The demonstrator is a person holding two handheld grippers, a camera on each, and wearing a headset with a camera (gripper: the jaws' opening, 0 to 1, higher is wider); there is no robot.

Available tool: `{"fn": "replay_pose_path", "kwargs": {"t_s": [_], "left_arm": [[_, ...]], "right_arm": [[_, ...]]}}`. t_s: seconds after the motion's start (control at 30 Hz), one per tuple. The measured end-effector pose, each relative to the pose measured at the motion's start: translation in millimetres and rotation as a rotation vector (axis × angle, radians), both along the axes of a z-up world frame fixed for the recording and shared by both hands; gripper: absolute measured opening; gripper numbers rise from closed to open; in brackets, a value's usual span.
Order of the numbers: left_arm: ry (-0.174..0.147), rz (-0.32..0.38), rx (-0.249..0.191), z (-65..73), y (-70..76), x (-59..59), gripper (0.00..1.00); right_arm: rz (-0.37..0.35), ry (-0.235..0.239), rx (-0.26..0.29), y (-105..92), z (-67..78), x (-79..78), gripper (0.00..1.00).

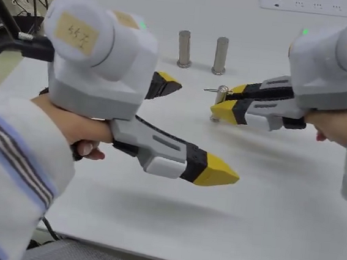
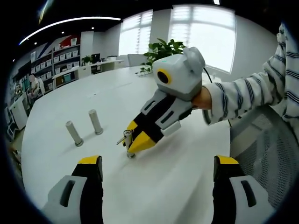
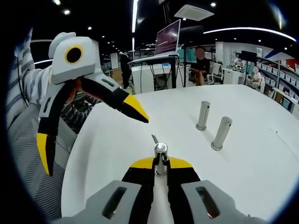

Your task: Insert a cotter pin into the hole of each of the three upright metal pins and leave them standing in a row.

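White table [image 1: 263,224]: right gripper [image 1: 222,107] pinches centre pin [image 1: 221,95], cotter pin [image 1: 210,90] seemingly through it; 2 bare pins [image 1: 184,48] upper centre undone; left gripper [image 1: 203,128] jaws spread.

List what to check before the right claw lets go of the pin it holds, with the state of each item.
1. Right claw shut on the near pin: ok.
2. Cotter pin in the near pin: a thin wire sticks out near its top, ok. Fully through: cannot tell.
3. Near pin's base flat on the table: cannot tell.
4. Left claw open and apart from every pin: ok.
5. Far-left pin and far-right pin upright: ok. Cotter pins in them: none seen, not ok.
6. Three pins in one row: not ok, the near pin stands in front of the other two.
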State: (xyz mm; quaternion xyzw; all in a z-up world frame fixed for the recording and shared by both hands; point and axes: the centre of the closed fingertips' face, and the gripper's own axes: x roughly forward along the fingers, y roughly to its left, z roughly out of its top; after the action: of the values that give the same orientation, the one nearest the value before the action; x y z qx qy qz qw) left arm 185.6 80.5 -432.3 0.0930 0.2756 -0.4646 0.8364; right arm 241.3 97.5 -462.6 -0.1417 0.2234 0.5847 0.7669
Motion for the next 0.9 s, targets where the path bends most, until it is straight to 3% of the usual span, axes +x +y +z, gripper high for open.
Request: {"fn": "replay_pose_path", "kwargs": {"t_s": [0.2, 0.9], "left_arm": [[-0.004, 0.009, -0.011, 3.0, 1.4, 1.6, 0.97], [0.014, 0.001, 0.009, -0.2, 2.0, -1.4, 0.97]], "right_arm": [[0.014, 0.000, -0.024, 1.5, -7.0, -2.7, 0.04], [0.013, -0.010, -0.004, 0.7, -4.2, -0.5, 0.05]]}}
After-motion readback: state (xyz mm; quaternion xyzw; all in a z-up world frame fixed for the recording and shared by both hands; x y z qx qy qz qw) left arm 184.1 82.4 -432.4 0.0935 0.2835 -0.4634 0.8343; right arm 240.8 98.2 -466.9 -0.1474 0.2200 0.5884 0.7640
